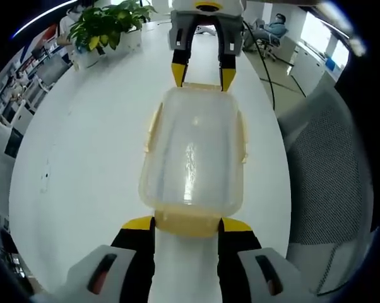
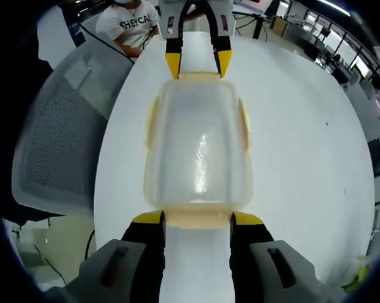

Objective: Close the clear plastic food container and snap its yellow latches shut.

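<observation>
left gripper (image 1: 187, 226), right gripper (image 2: 196, 221), black jaws, yellow tips, grey housings

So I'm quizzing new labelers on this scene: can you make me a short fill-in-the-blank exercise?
1. The clear container sits on a ____ table.
2. The latches on the container are ____ in colour.
3. The potted plant has ____ leaves.
4. Beside the table stands a chair with a ____ back.

Missing words: white; yellow; green; mesh

White T-shirt (image 2: 128, 22) on a person beyond the tabletop — dark capital letters across the chest, partly cut off, reading "SHEYCA".
</observation>
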